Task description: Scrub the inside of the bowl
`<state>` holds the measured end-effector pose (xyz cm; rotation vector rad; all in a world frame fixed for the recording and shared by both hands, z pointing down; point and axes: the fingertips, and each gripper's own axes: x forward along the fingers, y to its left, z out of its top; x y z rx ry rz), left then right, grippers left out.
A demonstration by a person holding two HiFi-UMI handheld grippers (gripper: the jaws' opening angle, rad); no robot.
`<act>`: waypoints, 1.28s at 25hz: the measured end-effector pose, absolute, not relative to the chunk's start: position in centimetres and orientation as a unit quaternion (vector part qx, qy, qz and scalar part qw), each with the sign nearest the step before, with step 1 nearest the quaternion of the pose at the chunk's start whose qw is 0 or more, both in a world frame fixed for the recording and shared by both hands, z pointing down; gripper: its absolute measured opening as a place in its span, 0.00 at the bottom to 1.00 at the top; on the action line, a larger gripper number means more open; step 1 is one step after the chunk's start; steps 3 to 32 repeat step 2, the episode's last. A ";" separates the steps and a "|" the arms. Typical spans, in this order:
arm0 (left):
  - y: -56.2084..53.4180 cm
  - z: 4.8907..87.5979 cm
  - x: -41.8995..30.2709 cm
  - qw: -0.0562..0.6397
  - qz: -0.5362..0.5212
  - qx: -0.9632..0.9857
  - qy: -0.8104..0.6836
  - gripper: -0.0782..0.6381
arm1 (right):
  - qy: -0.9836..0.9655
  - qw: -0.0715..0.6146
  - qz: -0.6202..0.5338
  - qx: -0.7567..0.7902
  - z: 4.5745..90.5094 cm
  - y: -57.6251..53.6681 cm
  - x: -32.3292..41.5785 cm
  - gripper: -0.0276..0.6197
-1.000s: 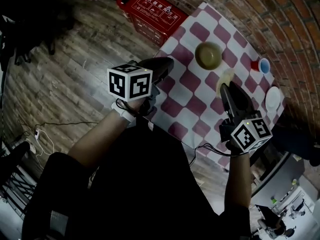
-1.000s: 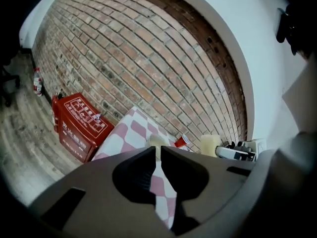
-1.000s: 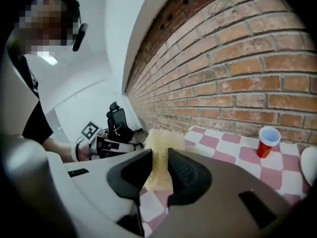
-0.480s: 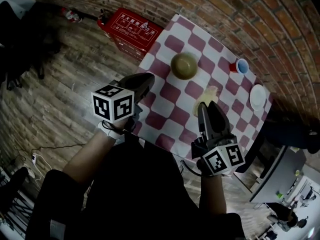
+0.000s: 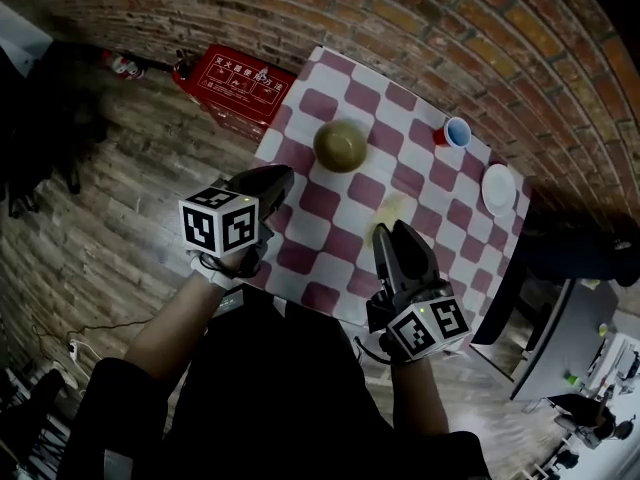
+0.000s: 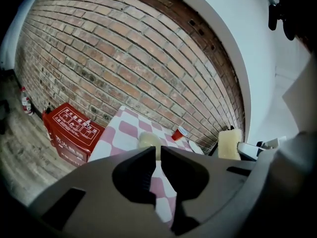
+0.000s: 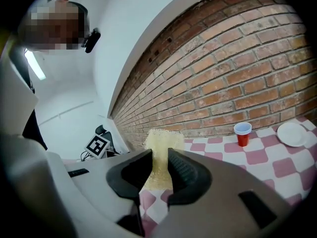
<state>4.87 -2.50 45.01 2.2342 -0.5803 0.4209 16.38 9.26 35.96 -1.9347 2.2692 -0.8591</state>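
Observation:
An olive-green bowl (image 5: 340, 145) stands upright on the red-and-white checked table (image 5: 330, 218), toward its far left. My right gripper (image 5: 385, 230) is shut on a yellow sponge (image 5: 391, 209), which sticks out past the jaws above the table's near side. The right gripper view shows the sponge (image 7: 161, 150) pinched between the two jaws. My left gripper (image 5: 283, 175) hovers at the table's left edge, short of the bowl, its jaws closed on nothing. Beyond those jaws, the left gripper view shows the bowl (image 6: 148, 140) and the held sponge (image 6: 229, 144).
A red cup (image 5: 452, 131) stands at the table's far side and a white plate (image 5: 497, 189) at its right. A red box (image 5: 235, 80) sits on the wooden floor left of the table. A brick wall (image 5: 480, 38) runs behind.
The head view has swung, so the table now sits more to the centre. Both grippers have dropped lower in the picture. The right one still holds the sponge.

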 end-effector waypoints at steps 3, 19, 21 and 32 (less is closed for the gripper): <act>-2.8 44.9 5.6 0.380 0.170 0.881 -0.223 0.17 | 0.730 0.019 -0.276 -0.625 35.9 9.4 16.7 0.21; -2.8 44.9 5.6 0.380 0.170 0.881 -0.223 0.17 | 0.730 0.019 -0.276 -0.625 35.9 9.4 16.7 0.21; -2.8 44.9 5.6 0.380 0.170 0.881 -0.223 0.17 | 0.730 0.019 -0.276 -0.625 35.9 9.4 16.7 0.21; -2.8 44.9 5.6 0.380 0.170 0.881 -0.223 0.17 | 0.730 0.019 -0.276 -0.625 35.9 9.4 16.7 0.21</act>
